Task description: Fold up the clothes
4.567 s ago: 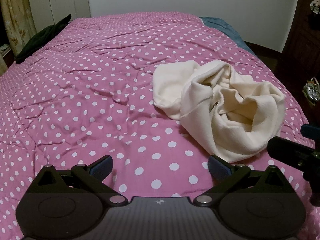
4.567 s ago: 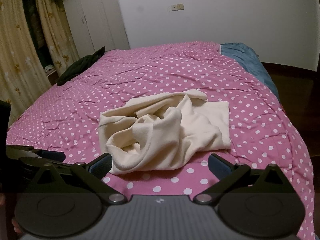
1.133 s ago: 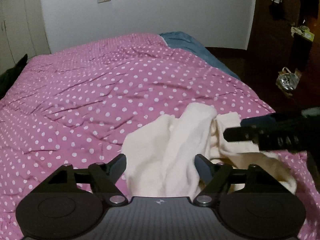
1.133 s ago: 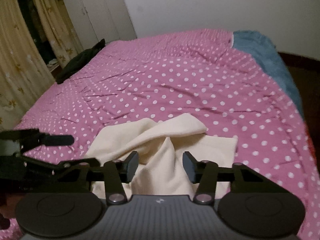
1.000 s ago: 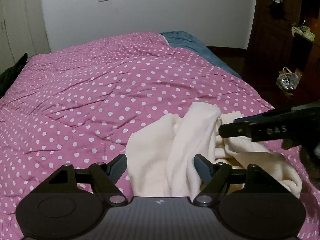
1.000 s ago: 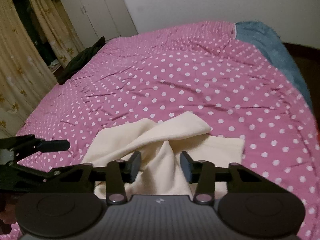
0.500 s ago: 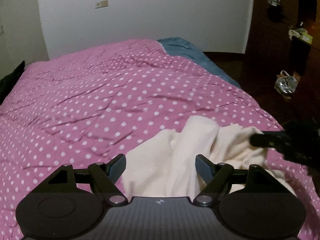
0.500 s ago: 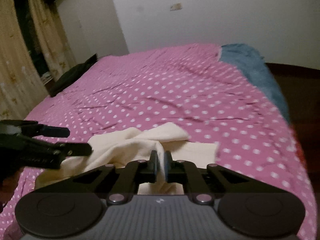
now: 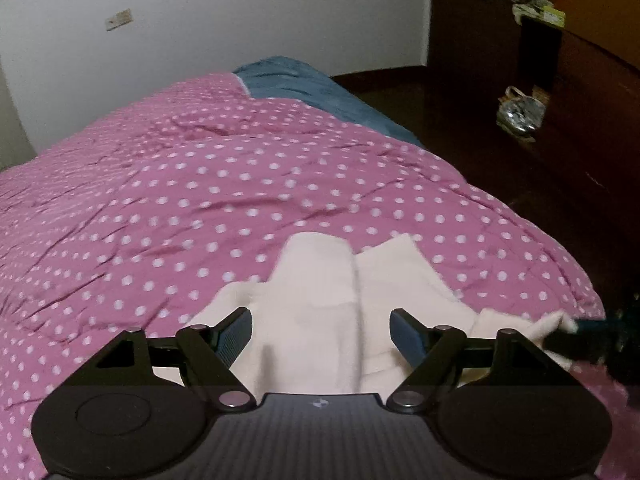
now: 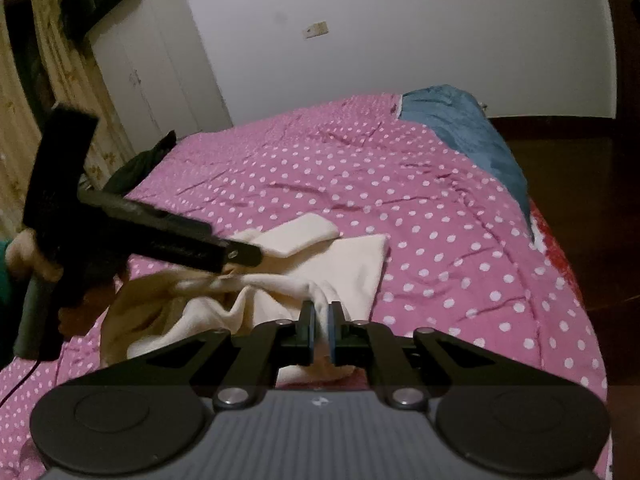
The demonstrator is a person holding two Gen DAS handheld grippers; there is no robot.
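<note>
A cream fleece garment (image 9: 320, 292) lies crumpled on the pink polka-dot bedspread (image 9: 160, 200), near the bed's near right side. My left gripper (image 9: 320, 330) is open, its two blue-padded jaws wide apart on either side of a raised fold of the cloth. My right gripper (image 10: 321, 326) is shut on a pinch of the same garment (image 10: 344, 264) and lifts it off the bed. The left gripper also shows in the right wrist view (image 10: 244, 256), over the cloth's left part. The right gripper's tip shows at the right edge of the left wrist view (image 9: 576, 338), cloth in it.
A blue blanket (image 10: 460, 128) lies at the bed's far right corner. A dark garment (image 10: 140, 164) lies on the far left edge. Beyond are a white wardrobe (image 10: 152, 68) and curtains (image 10: 16, 120). A dark wooden floor and cabinet (image 9: 540, 80) lie right of the bed.
The right gripper has closed on the cream cloth and raised it, stretching a fold upward. The left gripper has stayed open over the cloth while its view swung right.
</note>
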